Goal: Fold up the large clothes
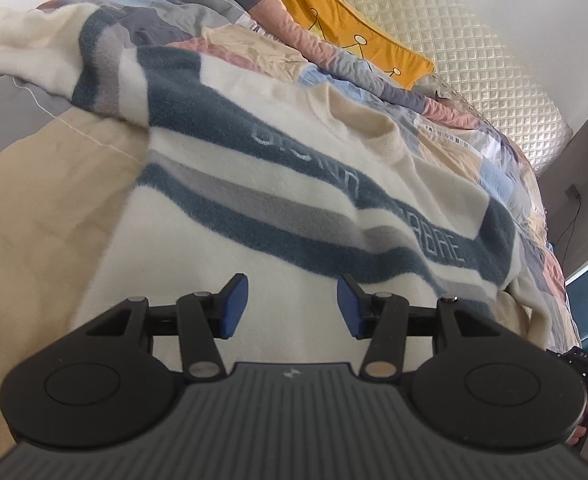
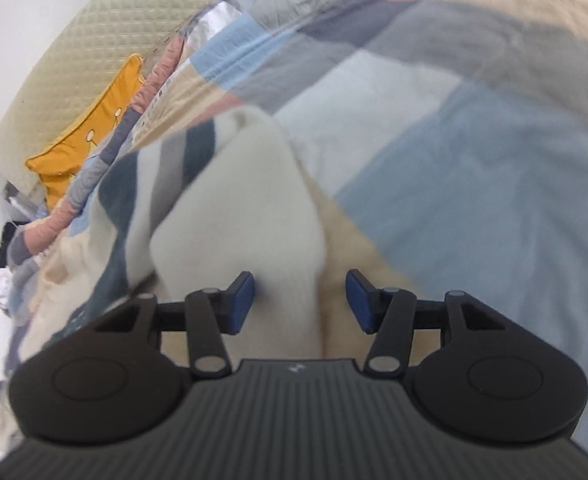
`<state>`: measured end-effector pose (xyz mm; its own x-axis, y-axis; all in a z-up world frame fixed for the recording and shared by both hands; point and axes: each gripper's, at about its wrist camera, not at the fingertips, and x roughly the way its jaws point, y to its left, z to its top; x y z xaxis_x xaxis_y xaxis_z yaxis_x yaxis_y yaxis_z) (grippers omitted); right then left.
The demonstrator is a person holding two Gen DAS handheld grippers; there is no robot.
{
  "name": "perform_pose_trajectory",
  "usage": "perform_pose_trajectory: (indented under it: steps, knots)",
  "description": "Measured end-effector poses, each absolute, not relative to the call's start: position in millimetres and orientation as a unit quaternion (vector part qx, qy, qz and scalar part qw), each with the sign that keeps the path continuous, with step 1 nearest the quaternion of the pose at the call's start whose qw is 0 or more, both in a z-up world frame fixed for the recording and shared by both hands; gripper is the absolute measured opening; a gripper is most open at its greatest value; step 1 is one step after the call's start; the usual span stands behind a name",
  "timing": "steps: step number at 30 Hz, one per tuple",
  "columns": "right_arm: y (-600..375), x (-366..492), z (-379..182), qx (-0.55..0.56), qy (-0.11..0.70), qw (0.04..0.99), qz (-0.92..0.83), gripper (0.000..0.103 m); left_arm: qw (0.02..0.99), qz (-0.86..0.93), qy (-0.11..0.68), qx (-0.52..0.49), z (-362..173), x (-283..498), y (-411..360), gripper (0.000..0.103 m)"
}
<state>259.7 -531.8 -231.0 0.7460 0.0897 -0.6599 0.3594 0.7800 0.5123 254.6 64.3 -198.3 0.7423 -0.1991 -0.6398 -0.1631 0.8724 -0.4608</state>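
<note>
Lying spread on the patchwork quilt: a cream sweater with blue and grey stripes. Hovering over its body, left gripper gaping wide, gripping nothing. Likewise gaping and gripping nothing, right gripper, straddling a cream sleeve.

A cream fleece sweater lies spread flat on the bed, crossed by dark teal and grey stripes, with raised lettering running along the widest teal band. Its ribbed cream neckline sits ahead and a little right of the left tongs, whose blue pads hang parted just above the plain cream body near the hem. One sleeve bends away to the far left. The other sleeve, plain cream past its stripes, runs straight toward the right tongs, its cuff end lying between their parted pads, nearer the left one.
</note>
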Motion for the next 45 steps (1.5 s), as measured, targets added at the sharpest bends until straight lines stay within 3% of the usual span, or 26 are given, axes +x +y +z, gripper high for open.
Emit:
perform_pose_trajectory:
  steps: [2,3,4,5,9,17,23,29,36,45]
  knots:
    - [-522.0,258.9,-232.6,0.309,0.345,0.883,-0.075,0.052,0.898,-0.013,0.360,-0.251,-199.0,253.6,64.4,0.055]
    - [-517.0,261.2,-231.1,0.298,0.345,0.887,-0.071,0.043,0.898,-0.012,0.362,-0.249,-199.8,253.6,64.1,0.055]
    - [-511.2,264.4,-228.7,0.284,0.350,0.891,-0.062,0.019,0.898,-0.010,0.363,-0.249,-200.5,253.4,64.5,0.055]
    - [-504.4,269.7,-224.1,0.261,0.360,0.894,-0.055,0.015,0.898,-0.009,0.364,-0.249,-201.2,253.3,64.9,0.055]
    - [-493.8,287.0,-184.9,0.144,0.364,0.918,-0.067,0.013,0.896,-0.004,0.367,-0.251,-203.0,254.9,66.3,0.055]
    - [-570.6,324.8,-87.0,-0.046,0.324,0.926,-0.187,0.013,0.892,-0.009,0.376,-0.250,-206.1,259.2,63.0,0.055]
    - [-626.3,356.5,-67.3,-0.092,0.315,0.906,-0.268,0.013,0.889,-0.006,0.382,-0.253,-211.9,264.2,60.7,0.055]
    - [-656.4,379.3,-105.5,-0.081,0.341,0.895,-0.276,0.013,0.891,0.013,0.373,-0.258,-213.4,266.2,65.3,0.055]
    - [-683.1,381.4,-197.5,-0.014,0.397,0.873,-0.283,0.013,0.891,0.031,0.374,-0.255,-212.5,275.1,68.9,0.055]
    - [-685.9,364.1,-225.1,0.035,0.351,0.890,-0.288,0.018,0.888,0.049,0.381,-0.252,-218.7,283.0,63.8,0.055]
